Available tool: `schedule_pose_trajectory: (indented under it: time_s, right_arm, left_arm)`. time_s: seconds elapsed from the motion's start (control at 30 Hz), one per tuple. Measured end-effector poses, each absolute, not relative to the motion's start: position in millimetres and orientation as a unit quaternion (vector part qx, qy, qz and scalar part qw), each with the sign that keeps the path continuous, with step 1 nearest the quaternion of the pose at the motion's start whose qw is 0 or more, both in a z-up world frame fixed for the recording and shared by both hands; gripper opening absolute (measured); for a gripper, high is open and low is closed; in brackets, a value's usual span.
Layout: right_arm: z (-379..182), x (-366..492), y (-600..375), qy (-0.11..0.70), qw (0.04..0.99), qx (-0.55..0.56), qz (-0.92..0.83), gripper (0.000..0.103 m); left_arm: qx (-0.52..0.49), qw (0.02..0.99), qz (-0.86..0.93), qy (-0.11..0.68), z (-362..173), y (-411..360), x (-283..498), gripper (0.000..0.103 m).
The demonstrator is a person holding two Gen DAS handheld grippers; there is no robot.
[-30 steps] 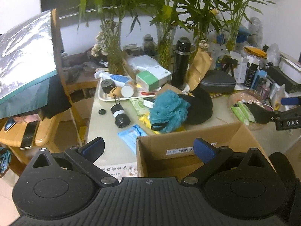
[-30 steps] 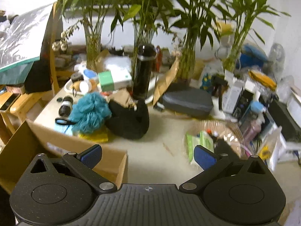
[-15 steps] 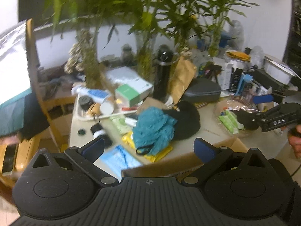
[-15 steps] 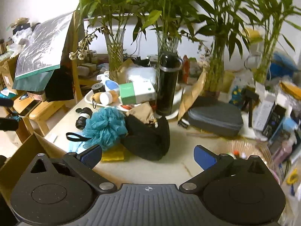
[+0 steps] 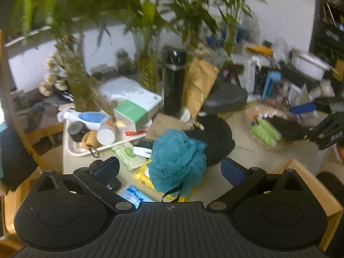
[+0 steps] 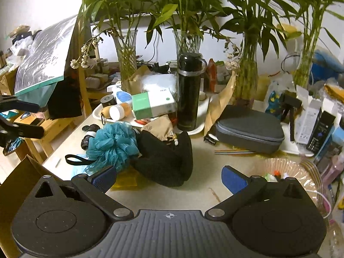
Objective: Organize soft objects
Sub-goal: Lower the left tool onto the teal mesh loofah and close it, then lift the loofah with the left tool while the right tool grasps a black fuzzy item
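Everywhere, clutter covers the pale stone-topped table [image 6: 200,195], backed by a white wall [image 6: 38,10] and bamboo stems in glass vases [image 6: 189,40]. A brown cardboard box [image 6: 15,185] sits at its near-left corner. Mid-table, a black knitted pouch [image 6: 169,161] touches a teal mesh bath sponge [image 6: 111,144]. Left gripper [image 5: 171,169] and right gripper [image 6: 168,178] both hover spread wide, empty.

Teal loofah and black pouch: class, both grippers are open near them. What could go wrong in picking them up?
The loofah leans on the pouch, so grabbing one may drag the other. The upright black flask stands just behind and could be knocked over. The loofah's black strap might snag.
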State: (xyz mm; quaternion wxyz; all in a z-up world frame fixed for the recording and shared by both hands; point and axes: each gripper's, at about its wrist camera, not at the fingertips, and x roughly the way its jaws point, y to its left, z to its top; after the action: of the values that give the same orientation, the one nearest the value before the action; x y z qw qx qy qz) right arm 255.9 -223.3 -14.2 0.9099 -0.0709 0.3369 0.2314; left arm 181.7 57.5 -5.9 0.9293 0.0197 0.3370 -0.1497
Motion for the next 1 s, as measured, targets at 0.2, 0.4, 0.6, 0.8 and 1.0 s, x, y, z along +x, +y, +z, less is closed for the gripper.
schedule_pose_trajectory:
  time_s: [0.2, 0.4, 0.6, 0.8, 1.0]
  right_arm:
    - [-22, 259, -225, 0.349, 0.907, -0.070, 0.227, 0.103]
    - [-26, 262, -226, 0.357, 0.905, -0.066, 0.222, 0.103]
    - [-26, 264, -228, 0.360, 0.903, -0.058, 0.225, 0.103]
    - [-25, 266, -230, 0.362, 0.903, -0.056, 0.225, 0.103]
    - [-25, 267, -232, 0.365, 0.900, -0.059, 0.232, 0.103]
  left_arm:
    - [0.028, 0.908, -0.182, 0.376, -27, 61, 219, 0.094]
    - [0.062, 0.890, -0.205, 0.404, -37, 58, 251, 0.092]
    - [0.063, 0.873, -0.231, 0.425, -53, 57, 279, 0.082]
    - [0.057, 0.841, -0.261, 0.470, -74, 54, 303, 0.054]
    - [0.029, 0.839, -0.263, 0.476, -74, 55, 311, 0.026]
